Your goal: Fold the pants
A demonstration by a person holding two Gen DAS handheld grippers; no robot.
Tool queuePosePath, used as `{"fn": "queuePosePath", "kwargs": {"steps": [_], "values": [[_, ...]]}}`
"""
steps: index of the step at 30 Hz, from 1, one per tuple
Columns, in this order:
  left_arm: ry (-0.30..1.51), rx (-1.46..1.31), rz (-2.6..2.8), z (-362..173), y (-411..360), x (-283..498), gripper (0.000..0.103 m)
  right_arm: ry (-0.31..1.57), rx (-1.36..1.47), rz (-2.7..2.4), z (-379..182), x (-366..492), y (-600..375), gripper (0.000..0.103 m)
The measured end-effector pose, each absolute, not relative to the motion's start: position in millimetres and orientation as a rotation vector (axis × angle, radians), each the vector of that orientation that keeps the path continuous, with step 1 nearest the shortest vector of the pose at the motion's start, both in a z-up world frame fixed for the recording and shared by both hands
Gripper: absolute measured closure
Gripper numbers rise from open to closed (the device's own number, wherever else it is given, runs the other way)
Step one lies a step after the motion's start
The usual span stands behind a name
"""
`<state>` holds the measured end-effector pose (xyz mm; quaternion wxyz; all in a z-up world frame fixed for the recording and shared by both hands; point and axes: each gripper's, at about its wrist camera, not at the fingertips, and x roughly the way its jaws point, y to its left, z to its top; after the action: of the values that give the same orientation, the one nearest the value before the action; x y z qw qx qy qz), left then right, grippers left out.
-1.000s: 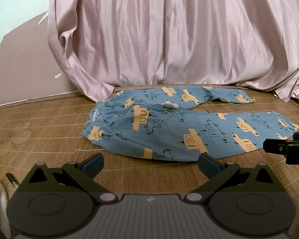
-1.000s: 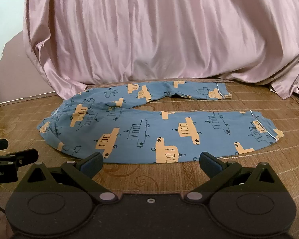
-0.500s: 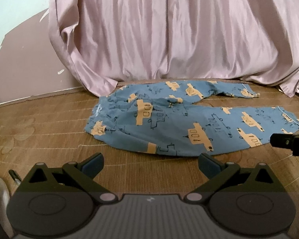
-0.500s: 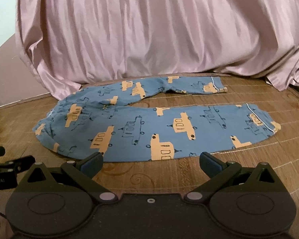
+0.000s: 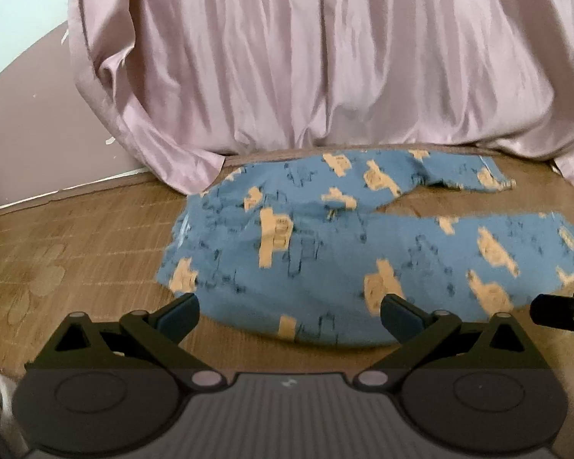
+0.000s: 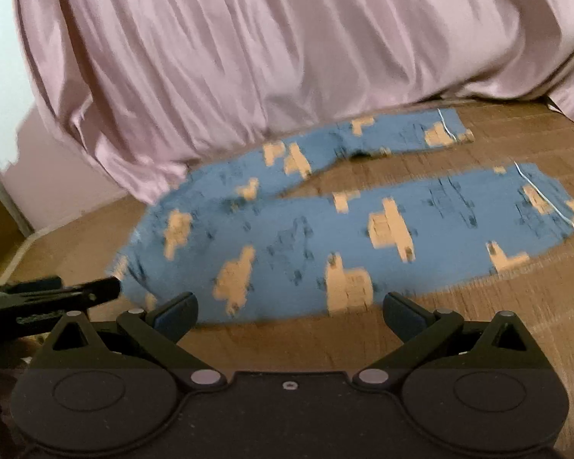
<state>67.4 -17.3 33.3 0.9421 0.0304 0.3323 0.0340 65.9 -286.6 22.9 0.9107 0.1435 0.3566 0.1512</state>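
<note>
Two grippers face the pants, both with jaws spread wide and nothing between them. On the left gripper (image 5: 289, 311) the blue fingertips (image 5: 178, 311) straddle the near hem of the pants (image 5: 325, 252) at the waist end; whether they touch the cloth or hover just short of it cannot be told. The right gripper (image 6: 289, 311) sits the same way farther along the near leg, its released jaws framing the near edge of the fabric, with a strip of bare mat showing between the pads and the cloth.

The pants are blue with orange vehicle prints, lying flat on a woven mat (image 5: 76, 237). From the left gripper's view the waistband is on the left and both legs run right, split by a wedge of bare mat. The near leg ends in a cuff with a thin white stripe (image 6: 543, 199); the far leg's cuff lies close under the curtain.

Left of the waistband the mat is wide and bare out to its pale border along the wall. In front of the pants the free strip is narrow. Behind the pants a pink satin curtain (image 5: 325, 57) hangs down to the mat, its folds touching or overlapping the far edge near the waist, so room there is tight.

Each gripper shows at the edge of the other's view, beside the pants. Both pictures are motion-blurred
</note>
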Motion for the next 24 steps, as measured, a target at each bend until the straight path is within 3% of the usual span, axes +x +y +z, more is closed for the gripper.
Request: {"fn": "queuePosePath", "kwargs": {"steps": [5, 13, 19, 24], "values": [[0.731, 0.133, 0.097, 76, -18, 94, 0.000, 0.690, 0.268, 0.434, 65, 94, -292, 0.000], [0.764, 0.263, 0.093, 133, 18, 140, 0.000, 0.684, -0.167, 0.621, 92, 146, -270, 0.001], [0.905, 0.343, 0.082, 118, 51, 219, 0.000, 0.733, -0.196, 0.649, 87, 222, -257, 0.001], [0.881, 0.341, 0.032, 86, 79, 284, 0.000, 0.715, -0.297, 0.643, 73, 314, -242, 0.001]]}}
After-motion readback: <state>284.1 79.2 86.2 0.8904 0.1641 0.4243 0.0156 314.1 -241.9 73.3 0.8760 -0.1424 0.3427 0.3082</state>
